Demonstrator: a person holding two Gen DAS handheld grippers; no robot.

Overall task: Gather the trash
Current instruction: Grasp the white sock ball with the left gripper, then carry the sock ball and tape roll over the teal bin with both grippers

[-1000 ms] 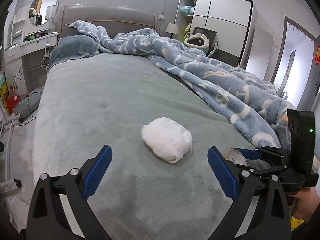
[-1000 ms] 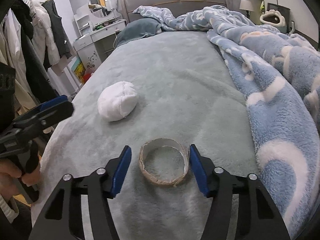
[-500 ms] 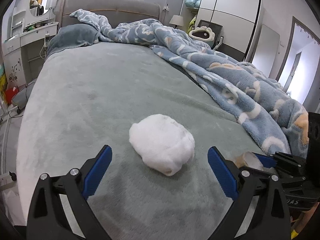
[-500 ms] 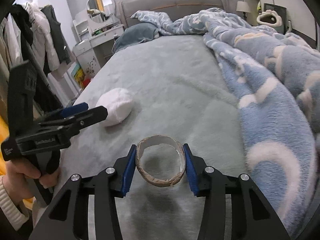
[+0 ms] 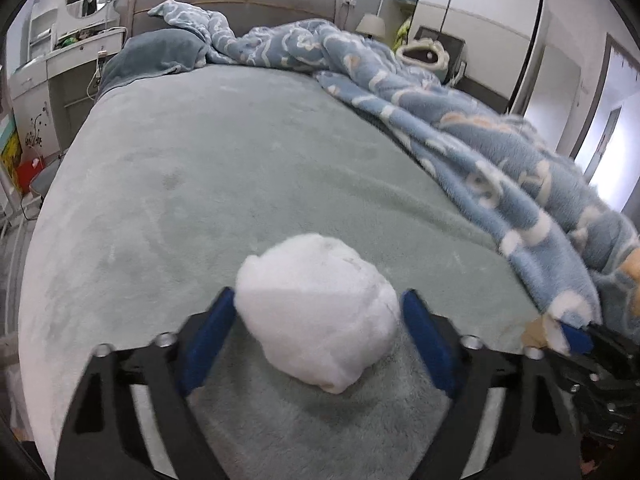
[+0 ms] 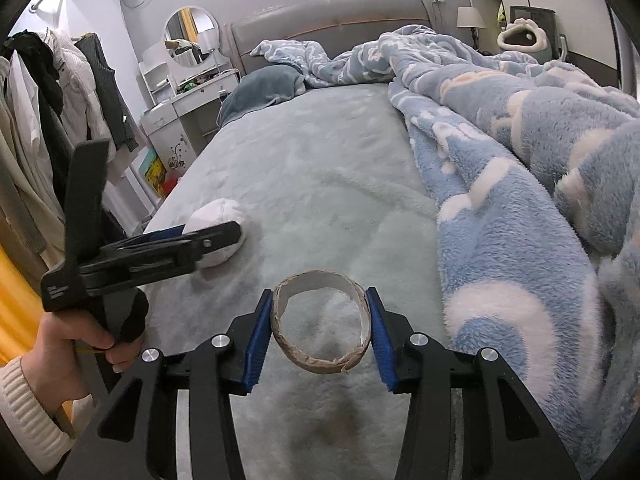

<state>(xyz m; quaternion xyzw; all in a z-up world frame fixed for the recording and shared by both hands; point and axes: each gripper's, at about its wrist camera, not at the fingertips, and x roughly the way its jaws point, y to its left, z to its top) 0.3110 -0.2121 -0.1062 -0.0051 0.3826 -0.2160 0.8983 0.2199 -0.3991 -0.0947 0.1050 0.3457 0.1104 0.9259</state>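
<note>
A white wad of tissue lies on the grey-green bedspread. My left gripper has its blue pads on both sides of the wad, touching it. From the right wrist view the wad shows partly behind the left gripper. My right gripper is shut on a brown cardboard ring, squeezed to an oval and lifted above the bedspread. The right gripper's tip shows at the lower right of the left wrist view.
A crumpled blue patterned blanket covers the bed's right side. A grey pillow lies by the headboard. A white dresser with a round mirror and hanging clothes stand left of the bed. A wardrobe stands at the back right.
My left gripper moved forward over the tissue wad and closed its fingers onto it. My right gripper closed on the cardboard ring and lifted it off the bed.
</note>
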